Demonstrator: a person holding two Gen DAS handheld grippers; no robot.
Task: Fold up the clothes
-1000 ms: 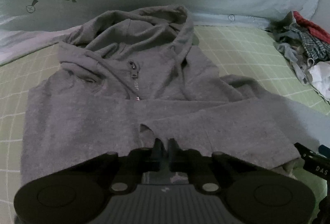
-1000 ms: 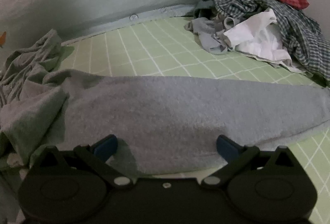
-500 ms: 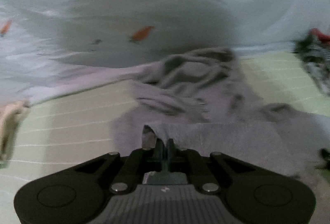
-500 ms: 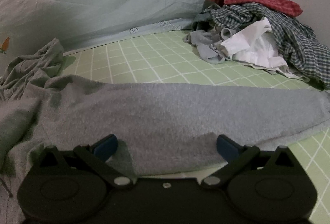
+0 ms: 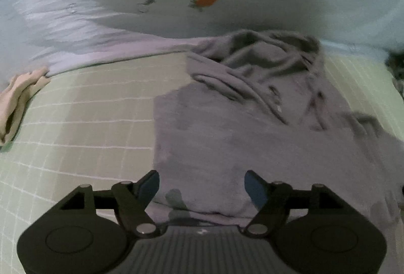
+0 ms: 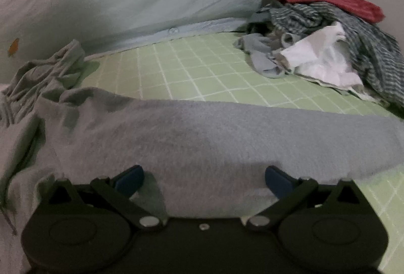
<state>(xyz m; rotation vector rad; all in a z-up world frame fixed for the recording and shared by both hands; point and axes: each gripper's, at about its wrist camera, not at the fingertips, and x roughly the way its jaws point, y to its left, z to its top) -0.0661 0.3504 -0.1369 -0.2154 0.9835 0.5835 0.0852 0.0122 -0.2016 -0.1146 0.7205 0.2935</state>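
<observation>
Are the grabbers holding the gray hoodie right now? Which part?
No, nothing is held. The left gripper and the right gripper are both open above the gray hoodie, which lies on the green checked sheet.

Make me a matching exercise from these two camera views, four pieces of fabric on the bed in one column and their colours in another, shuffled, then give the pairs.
Things:
1. hoodie
2. bedsheet
3. garment on top of the clothes pile
4. crumpled cloth at the bed's left edge

Colours:
A. red
B. beige
C. grey
D. green with white grid lines

Pairs: 1-C, 2-D, 3-A, 4-B
</observation>
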